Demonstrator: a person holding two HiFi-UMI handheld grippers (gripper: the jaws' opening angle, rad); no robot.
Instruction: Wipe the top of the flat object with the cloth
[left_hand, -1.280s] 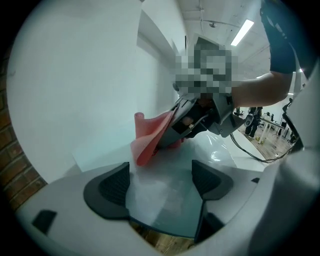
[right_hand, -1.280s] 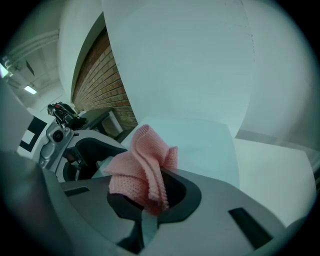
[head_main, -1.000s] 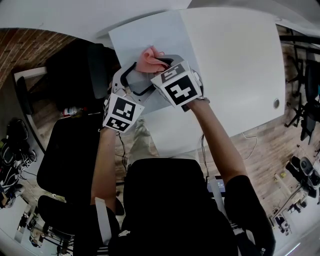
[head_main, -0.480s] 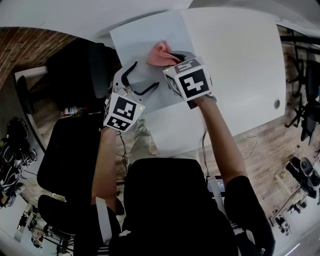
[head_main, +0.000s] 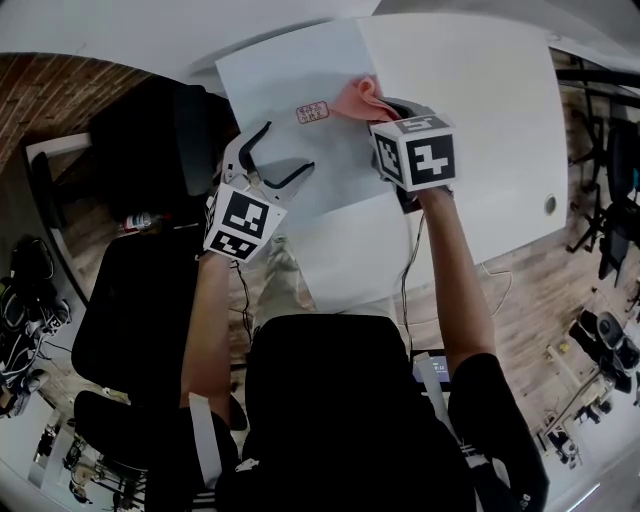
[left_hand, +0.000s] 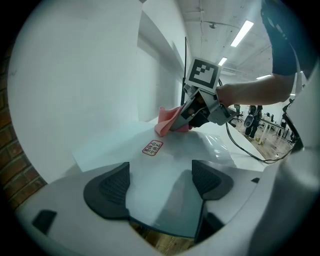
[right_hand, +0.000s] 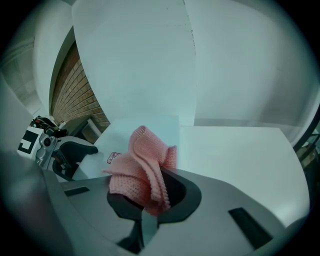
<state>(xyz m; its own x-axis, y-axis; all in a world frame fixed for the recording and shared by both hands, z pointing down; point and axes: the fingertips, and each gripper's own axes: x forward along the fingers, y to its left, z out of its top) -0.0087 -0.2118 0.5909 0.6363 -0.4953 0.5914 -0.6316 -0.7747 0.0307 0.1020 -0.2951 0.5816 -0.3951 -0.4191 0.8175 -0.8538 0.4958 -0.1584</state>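
Holding the pink cloth (head_main: 358, 97) on the flat sheet (head_main: 285, 70)
Right gripper (head_main: 388, 103), forearm stretched forward, clenches the cloth bunched at its tips; left gripper (head_main: 272, 160), elbow bent, jaws spread, straddles the sheet's near edge, red label (head_main: 312, 112) just ahead

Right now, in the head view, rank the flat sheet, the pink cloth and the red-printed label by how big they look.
1. flat sheet: by far the largest.
2. pink cloth: much smaller; the right gripper hides part of it, so its full size is unsure.
3. red-printed label: smallest.
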